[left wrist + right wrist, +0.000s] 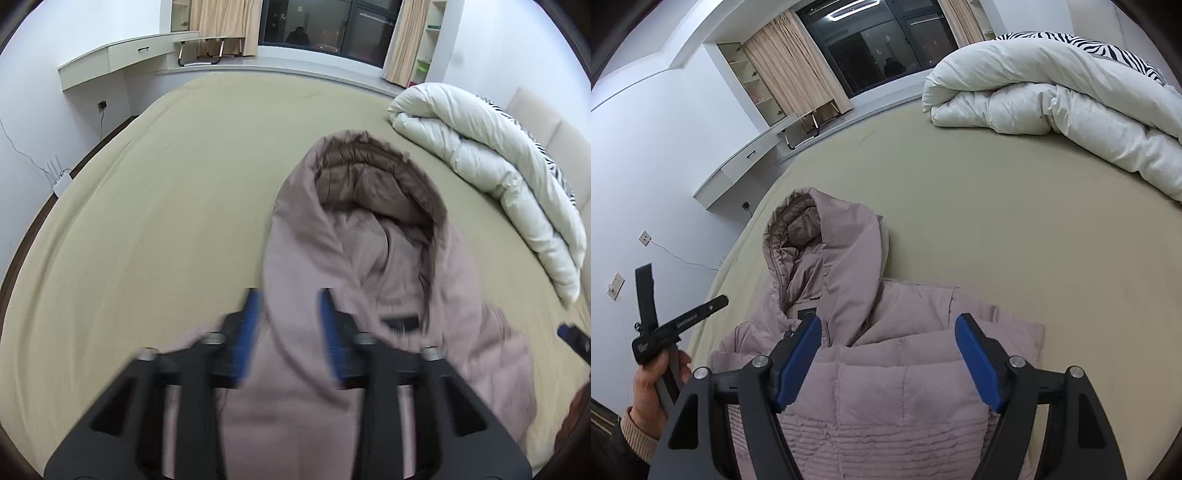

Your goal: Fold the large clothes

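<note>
Blue-padded jaws of the right gripper (886, 363) stand apart above a mauve hooded puffer jacket (886, 387), gripping nothing. That jacket lies flat on the olive bed sheet (979, 229), hood pointing toward the window (882, 40). Left of the jacket, the left gripper (685, 288), jaws also apart and empty, carries small white lettering too blurred to read. Right of the jacket, bare sheet stretches to a rolled white duvet (1052, 107).

Left gripper (288, 299) fingers (247, 325) motion-blurred; jacket (871, 384) lower part cut off by frame edge.
</note>
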A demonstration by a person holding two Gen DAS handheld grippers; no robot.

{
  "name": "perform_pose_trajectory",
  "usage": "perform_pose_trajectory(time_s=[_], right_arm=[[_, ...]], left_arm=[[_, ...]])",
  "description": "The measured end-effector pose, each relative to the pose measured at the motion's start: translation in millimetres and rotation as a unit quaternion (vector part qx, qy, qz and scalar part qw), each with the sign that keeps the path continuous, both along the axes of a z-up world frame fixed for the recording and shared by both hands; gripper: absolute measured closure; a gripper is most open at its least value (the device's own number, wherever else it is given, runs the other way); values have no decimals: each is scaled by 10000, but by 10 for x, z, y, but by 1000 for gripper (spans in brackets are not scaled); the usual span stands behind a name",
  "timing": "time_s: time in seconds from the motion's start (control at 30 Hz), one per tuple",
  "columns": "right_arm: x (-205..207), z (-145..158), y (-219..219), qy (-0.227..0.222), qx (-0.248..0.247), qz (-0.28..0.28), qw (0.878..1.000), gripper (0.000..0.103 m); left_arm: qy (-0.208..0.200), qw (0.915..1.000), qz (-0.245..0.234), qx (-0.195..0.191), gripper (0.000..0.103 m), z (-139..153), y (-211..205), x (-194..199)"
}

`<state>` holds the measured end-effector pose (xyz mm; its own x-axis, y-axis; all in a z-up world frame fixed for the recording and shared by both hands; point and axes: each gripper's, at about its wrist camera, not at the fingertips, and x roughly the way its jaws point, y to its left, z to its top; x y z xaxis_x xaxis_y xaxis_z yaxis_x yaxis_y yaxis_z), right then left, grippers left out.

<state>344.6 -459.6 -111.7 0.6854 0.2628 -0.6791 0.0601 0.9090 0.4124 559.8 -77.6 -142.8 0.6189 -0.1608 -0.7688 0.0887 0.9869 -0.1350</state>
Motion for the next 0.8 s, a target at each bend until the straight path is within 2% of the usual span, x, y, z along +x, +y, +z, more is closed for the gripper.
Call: perform_pose_trajectory(time_s=[0.03, 0.13, 0.23, 0.37, 0.4, 0.43, 0.47, 0.53, 0.6, 0.63, 0.73, 0.8], right_arm=[[44, -20, -2, 19, 4, 6, 10000, 25], [164, -127, 11, 131, -25, 60, 9999, 25], [326, -213, 75, 175, -114, 149, 9997, 25], [595, -224, 199, 127, -155, 307, 9993, 25], [678, -216, 231, 114, -203, 327, 9992, 25], [791, -211, 275, 109, -228, 366, 9990, 25], [910, -214, 324, 146, -225, 399, 9988, 25], [1160, -196, 454, 190, -238, 480, 9984, 25], [1410, -168, 600, 160, -222, 570, 9980, 25], [1555, -169, 693, 213, -229, 604, 9977, 25], [1922, -252, 956, 457, -271, 638, 9965, 26], [2109, -347, 1143, 629, -681, 607, 9938, 26]], left_arm=[[18, 10000, -9, -83, 23, -27, -75, 189], [125, 9999, -55, -17, 23, -60, -302, 629], [504, 9987, -20, -8, 23, -278, -495, 1178], [740, 9965, 369, -131, 23, -550, -397, 1566], [727, 9965, 381, -139, 31, -579, -380, 1601], [718, 9968, 356, -50, 48, -621, -367, 1653], [749, 9967, 327, 2, 56, -658, -351, 1684], [844, 9957, 296, -227, 71, -718, -286, 1720], [813, 9961, 267, -235, 76, -741, -277, 1748], [778, 9966, 202, -195, 83, -727, -290, 1747], [577, 9983, 61, -69, 89, -641, -331, 1710], [475, 9989, -8, -15, 91, -602, -344, 1658]])
